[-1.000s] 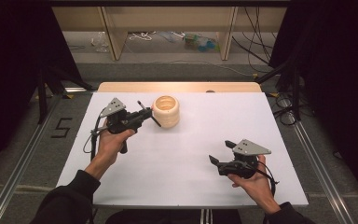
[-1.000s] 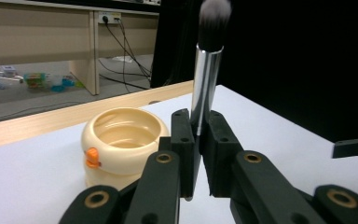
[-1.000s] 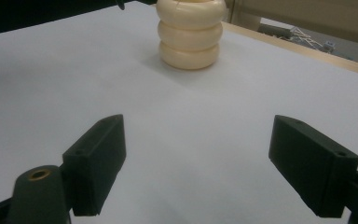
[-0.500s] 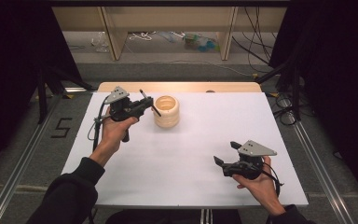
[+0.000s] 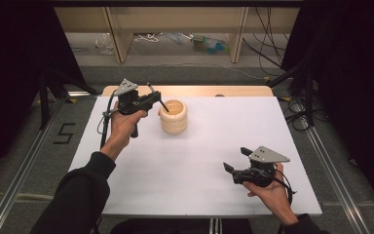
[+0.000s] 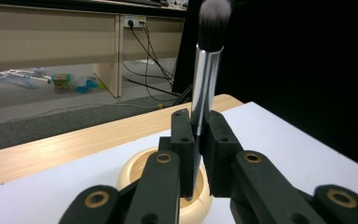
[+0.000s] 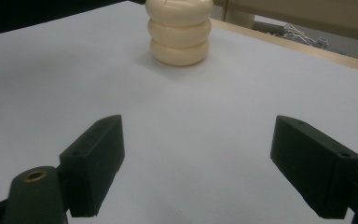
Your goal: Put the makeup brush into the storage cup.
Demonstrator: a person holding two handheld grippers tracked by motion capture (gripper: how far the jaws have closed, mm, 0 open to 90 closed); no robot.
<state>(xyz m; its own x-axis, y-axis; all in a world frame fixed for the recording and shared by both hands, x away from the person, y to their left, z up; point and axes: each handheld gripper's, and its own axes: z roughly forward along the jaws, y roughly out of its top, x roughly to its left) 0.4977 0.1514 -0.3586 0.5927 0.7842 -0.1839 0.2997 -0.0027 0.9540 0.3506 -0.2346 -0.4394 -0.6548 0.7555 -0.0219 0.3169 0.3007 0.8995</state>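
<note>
The left gripper (image 6: 199, 140) is clamped on a slim makeup brush with a silver metal ferrule and dark bristle head (image 6: 207, 70). In the left gripper view the brush's long axis stands nearly upright between the black jaws, bristles pointing up and away from the gripper, the handle end running down past the jaw tips toward the mouth of the cream ribbed, stacked-ring holder (image 6: 135, 170) just beyond and below them. In the high view the same brush (image 5: 157, 96) reads as a dark thin stick slanting from the left gripper (image 5: 155, 99) toward the holder (image 5: 174, 116), its lower end at the rim; whether it touches the rim I cannot tell.

The right gripper (image 7: 196, 161) has its jaws spread wide with nothing between them, above the bare white tabletop (image 7: 51, 70). The holder (image 7: 180, 31) stands well ahead of it. In the high view the right gripper (image 5: 234, 162) sits well apart from the left.
</note>
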